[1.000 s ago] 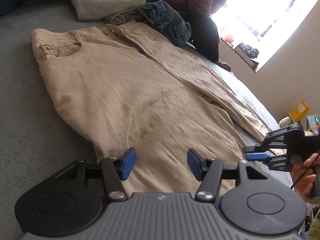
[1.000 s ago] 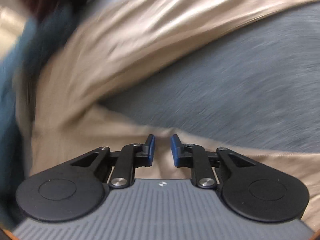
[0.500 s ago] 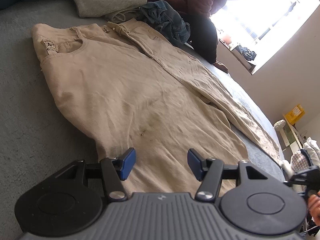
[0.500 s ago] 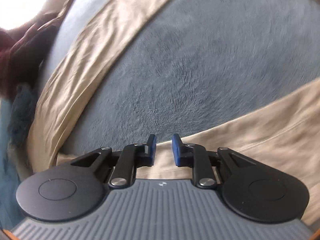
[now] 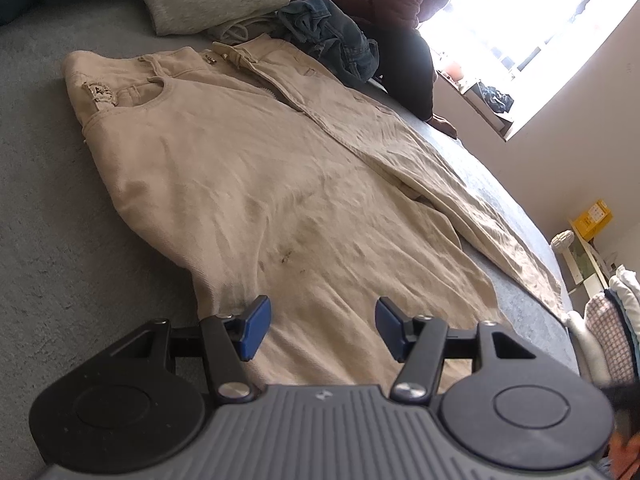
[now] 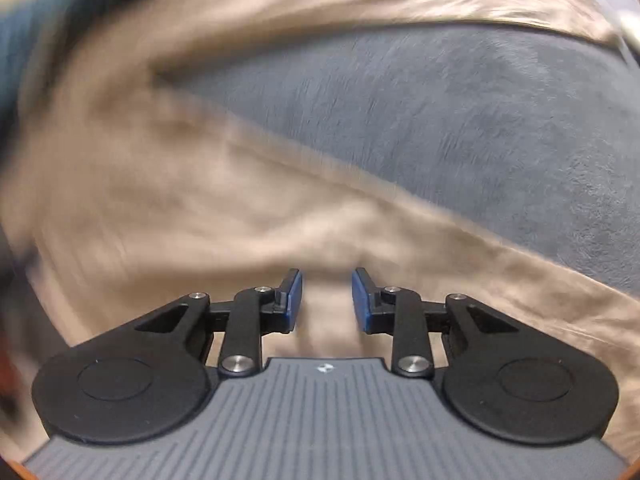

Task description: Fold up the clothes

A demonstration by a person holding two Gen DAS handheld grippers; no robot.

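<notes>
Right gripper (image 6: 326, 296): jaws wider apart than half a second earlier, nothing between them, beige trousers (image 6: 168, 208) directly ahead, blurred. Left gripper (image 5: 318, 326): jaws wide apart, empty, above trouser leg. Trousers flat on grey bed (image 5: 44, 208); clothes pile (image 5: 320, 36) beyond.

The right gripper (image 6: 326, 298) is seen with its blue-padded fingers (image 6: 293, 300) parted by a moderate gap, nothing held between them. Directly beneath and ahead of the fingertips, beige trousers (image 6: 192, 208) are spread, blurred. Beyond them, ahead and to the right, grey plush bedding (image 6: 460, 120) is exposed between two beige legs.
</notes>
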